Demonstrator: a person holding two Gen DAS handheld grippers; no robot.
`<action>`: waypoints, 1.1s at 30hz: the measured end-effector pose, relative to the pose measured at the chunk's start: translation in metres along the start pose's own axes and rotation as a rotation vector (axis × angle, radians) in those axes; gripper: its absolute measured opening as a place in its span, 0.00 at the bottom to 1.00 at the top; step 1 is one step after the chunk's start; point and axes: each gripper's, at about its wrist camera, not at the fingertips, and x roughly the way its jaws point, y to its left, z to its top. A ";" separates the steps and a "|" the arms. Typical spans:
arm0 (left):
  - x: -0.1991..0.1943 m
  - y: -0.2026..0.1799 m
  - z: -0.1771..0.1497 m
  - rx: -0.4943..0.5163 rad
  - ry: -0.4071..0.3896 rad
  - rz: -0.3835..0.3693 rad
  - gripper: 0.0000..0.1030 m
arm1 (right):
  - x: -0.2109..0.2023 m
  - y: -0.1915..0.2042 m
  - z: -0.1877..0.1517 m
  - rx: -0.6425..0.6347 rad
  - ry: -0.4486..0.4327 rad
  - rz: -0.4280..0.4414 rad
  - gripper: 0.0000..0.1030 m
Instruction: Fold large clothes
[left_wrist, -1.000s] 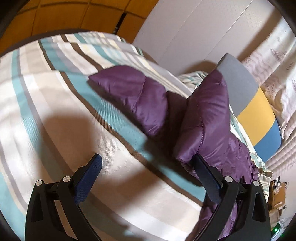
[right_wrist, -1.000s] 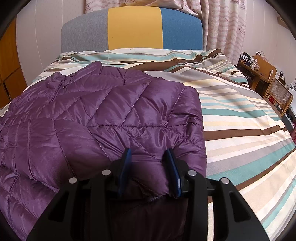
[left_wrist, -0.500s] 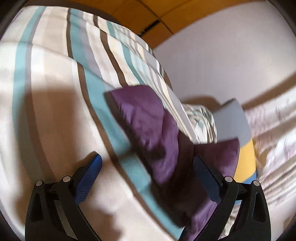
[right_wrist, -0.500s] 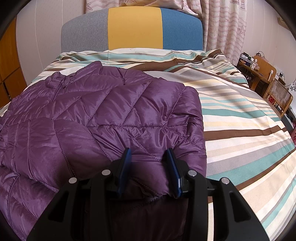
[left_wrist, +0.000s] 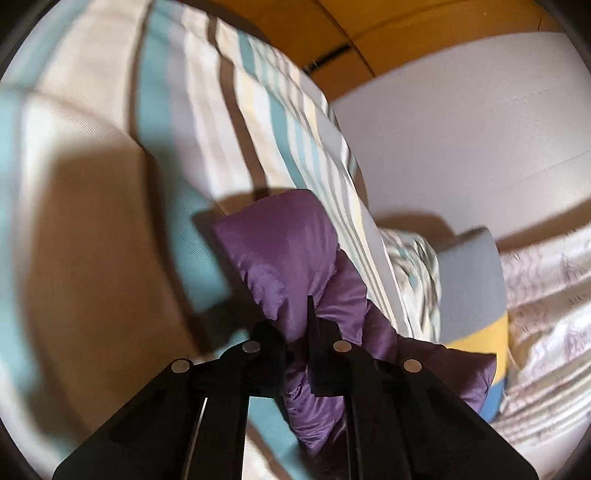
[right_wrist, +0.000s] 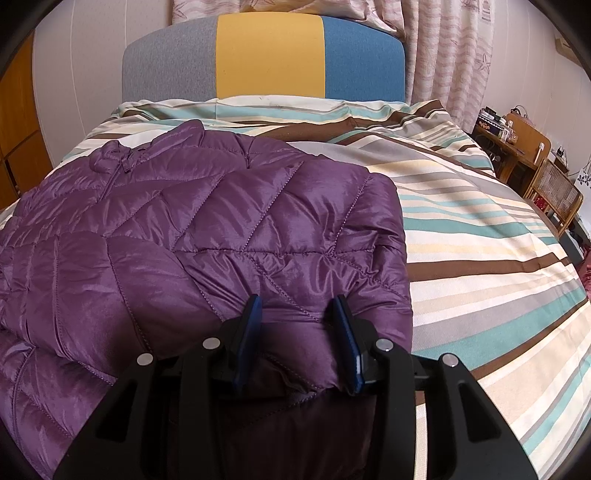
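A purple quilted jacket (right_wrist: 207, 229) lies spread on the striped bed cover (right_wrist: 480, 236). My right gripper (right_wrist: 296, 306) is shut on the jacket's near folded edge, with puffy fabric bulging between the blue pads. In the left wrist view, one purple sleeve (left_wrist: 288, 251) runs across the cover (left_wrist: 92, 258). My left gripper (left_wrist: 295, 321) is shut on that sleeve near its end, and fabric sticks out above and below the black fingers. This view is blurred.
A grey, yellow and blue headboard (right_wrist: 269, 59) stands at the far end of the bed. A wooden desk and chair (right_wrist: 554, 188) crowd the right side. Wooden cupboard doors (right_wrist: 14, 122) line the left wall. Striped cover lies bare right of the jacket.
My left gripper moved in over the sleeve, rolled, and went from wide open to shut on it. The right gripper and the jacket body stayed as they were.
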 end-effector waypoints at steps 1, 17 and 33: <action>-0.007 0.003 0.004 -0.003 -0.019 0.009 0.05 | 0.000 0.000 0.000 0.000 0.000 0.001 0.39; -0.131 -0.005 0.013 0.053 -0.286 -0.026 0.05 | 0.000 0.000 0.000 0.003 0.000 0.004 0.39; -0.128 -0.134 -0.130 0.564 -0.171 -0.207 0.05 | -0.001 0.001 0.001 0.007 0.000 0.010 0.40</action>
